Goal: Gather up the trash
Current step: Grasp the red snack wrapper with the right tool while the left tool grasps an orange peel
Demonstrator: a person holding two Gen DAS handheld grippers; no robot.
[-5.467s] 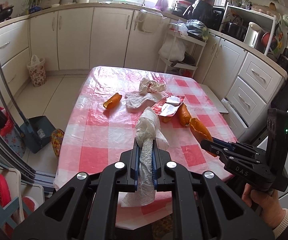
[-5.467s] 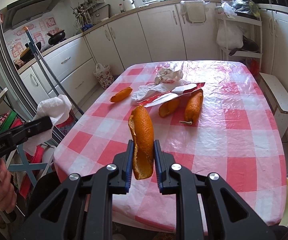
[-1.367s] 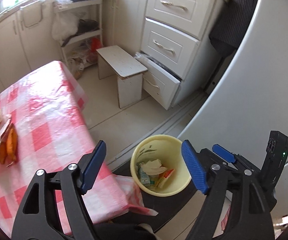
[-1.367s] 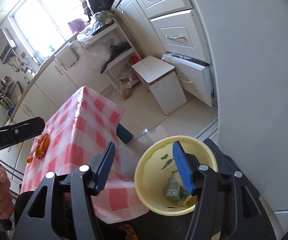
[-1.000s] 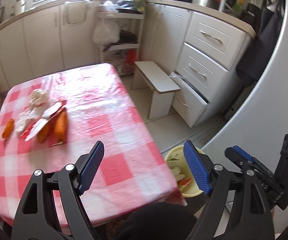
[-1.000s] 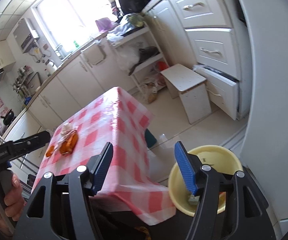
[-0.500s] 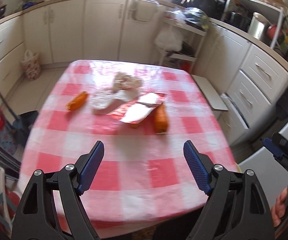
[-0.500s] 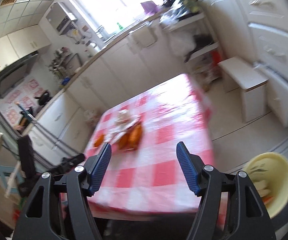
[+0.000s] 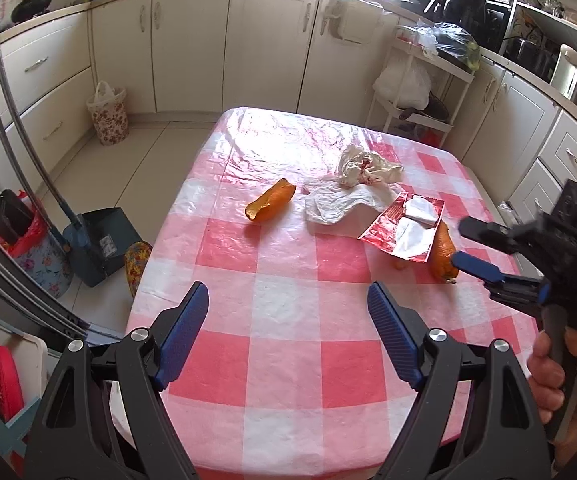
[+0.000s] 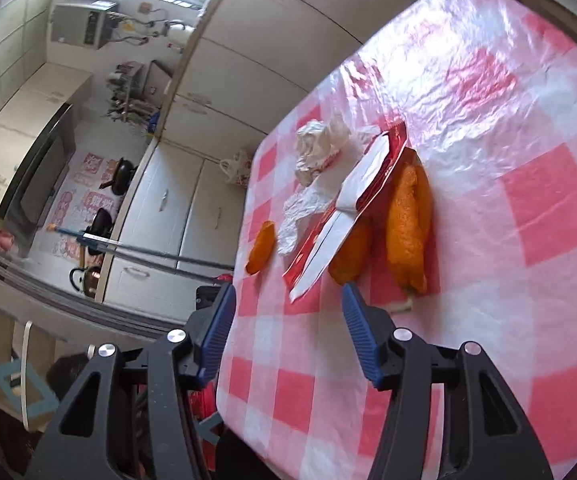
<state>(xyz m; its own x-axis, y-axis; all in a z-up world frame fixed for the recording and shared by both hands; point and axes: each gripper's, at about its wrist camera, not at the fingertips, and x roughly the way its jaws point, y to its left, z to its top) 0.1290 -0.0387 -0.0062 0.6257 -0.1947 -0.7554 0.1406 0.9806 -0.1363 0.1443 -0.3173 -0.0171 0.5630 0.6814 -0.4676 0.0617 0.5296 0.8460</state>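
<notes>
Hovering over the near end of the table (image 9: 288,320), the left gripper (image 9: 288,320) has its jaws spread wide with nothing between them. The right gripper (image 10: 286,320) is off to its right, tilted, jaws partly apart and just now closing in, also holding nothing; its tips sit just short of a big peel (image 10: 406,216). A hand (image 9: 556,376) grips its handle. On the checked cloth the trash lies in a loose cluster toward the far right: a small peel (image 9: 270,200) alone on the left, a flat tissue (image 9: 336,204), a crumpled wad (image 9: 364,166) behind it, and a red wrapper (image 9: 402,228) resting over two more peels.
</notes>
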